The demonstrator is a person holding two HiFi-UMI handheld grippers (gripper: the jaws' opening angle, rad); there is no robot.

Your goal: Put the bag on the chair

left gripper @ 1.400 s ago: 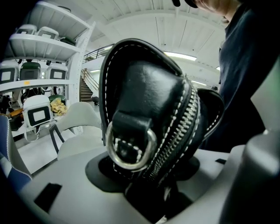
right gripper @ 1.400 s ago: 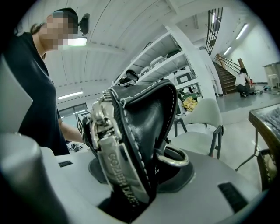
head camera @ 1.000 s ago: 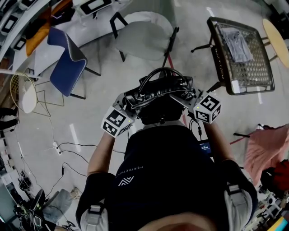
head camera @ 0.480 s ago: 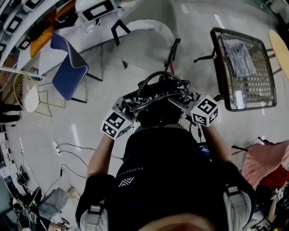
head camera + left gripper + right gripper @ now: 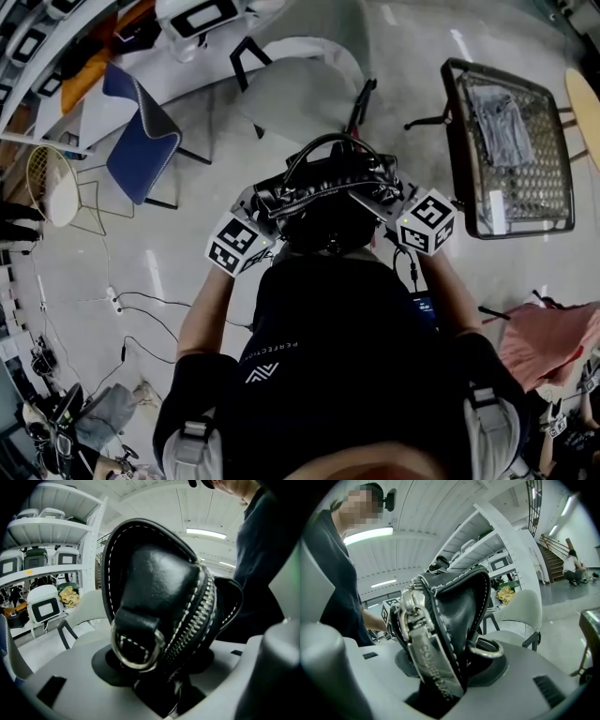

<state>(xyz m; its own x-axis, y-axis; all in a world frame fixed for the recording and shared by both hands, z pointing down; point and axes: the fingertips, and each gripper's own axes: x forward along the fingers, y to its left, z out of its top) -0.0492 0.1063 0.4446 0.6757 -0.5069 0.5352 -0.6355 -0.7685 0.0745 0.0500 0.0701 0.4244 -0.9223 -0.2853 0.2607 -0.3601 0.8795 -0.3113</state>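
Black leather bag (image 5: 323,187) hangs mid-frame, its ends clamped in the jaws of my left gripper (image 5: 261,204) and right gripper (image 5: 386,195) (both firm). It has crept up-frame toward the grey chair (image 5: 300,89), so set-down looks near.

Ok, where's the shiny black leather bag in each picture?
Head view: the black leather bag sits just above the middle, in front of the person.
Left gripper view: it fills the middle, close up.
Right gripper view: middle again, zipper end nearest.
Shared landmark: the pale grey chair with black legs, above the bag, then left of it, then right of it.
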